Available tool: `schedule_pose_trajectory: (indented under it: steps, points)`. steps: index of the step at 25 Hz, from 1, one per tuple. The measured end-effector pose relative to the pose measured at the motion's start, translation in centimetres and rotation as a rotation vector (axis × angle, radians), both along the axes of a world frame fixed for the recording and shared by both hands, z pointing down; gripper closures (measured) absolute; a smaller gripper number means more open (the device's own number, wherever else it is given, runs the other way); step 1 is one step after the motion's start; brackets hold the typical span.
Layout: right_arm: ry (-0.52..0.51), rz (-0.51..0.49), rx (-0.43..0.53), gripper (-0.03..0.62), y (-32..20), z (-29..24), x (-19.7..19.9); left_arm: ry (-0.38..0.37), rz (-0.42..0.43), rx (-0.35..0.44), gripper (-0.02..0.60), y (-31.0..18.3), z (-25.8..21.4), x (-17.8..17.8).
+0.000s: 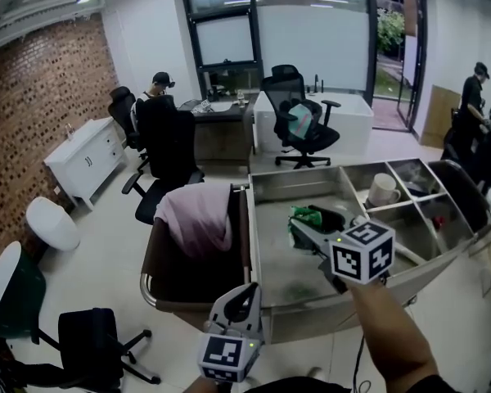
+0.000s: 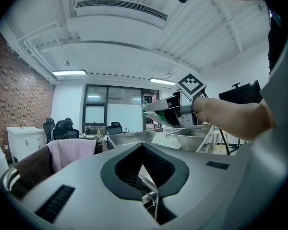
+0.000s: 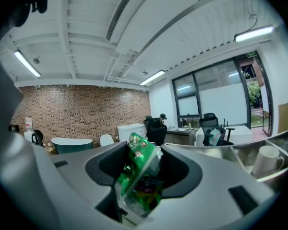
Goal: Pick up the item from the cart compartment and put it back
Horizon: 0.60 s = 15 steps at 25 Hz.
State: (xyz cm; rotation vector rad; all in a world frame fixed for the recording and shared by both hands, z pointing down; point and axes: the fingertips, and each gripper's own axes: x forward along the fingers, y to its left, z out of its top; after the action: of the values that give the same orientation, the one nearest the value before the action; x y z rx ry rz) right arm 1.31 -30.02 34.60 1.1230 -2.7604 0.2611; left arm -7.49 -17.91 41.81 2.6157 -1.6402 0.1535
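Observation:
A steel cart [image 1: 254, 244] with several compartments stands in front of me. My right gripper [image 1: 305, 222] hovers over the cart's large compartment [image 1: 299, 281], shut on a green snack packet [image 1: 309, 215]. In the right gripper view the packet [image 3: 140, 176] stands upright, pinched between the two jaws of that gripper [image 3: 141, 153]. The left gripper view shows the same gripper [image 2: 169, 110] with the packet [image 2: 150, 111] above the cart [image 2: 134, 139]. My left gripper [image 1: 247, 291] sits low at the cart's near corner, its jaws together with nothing in them [image 2: 143, 146].
A white mug [image 1: 382, 189] stands in a small compartment at the cart's far right. A pink cloth [image 1: 198, 219] hangs over the brown basket [image 1: 168, 281] at the cart's left end. Black office chairs [image 1: 168, 158], a desk, a white cabinet [image 1: 86, 158] and seated and standing people lie beyond.

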Motion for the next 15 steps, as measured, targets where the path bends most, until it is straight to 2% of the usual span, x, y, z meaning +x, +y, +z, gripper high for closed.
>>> schedule_pose_trajectory:
  steps: [6, 15]
  points:
    - [0.01, 0.03, 0.063, 0.359, 2.9, -0.7, 1.8, -0.012, 0.024, -0.002, 0.581, 0.3, -0.1, 1.0]
    - [-0.012, 0.039, 0.09, 0.359, 8.5, -0.4, 3.7, -0.015, 0.021, 0.006, 0.581, 0.4, -0.6, 1.0]
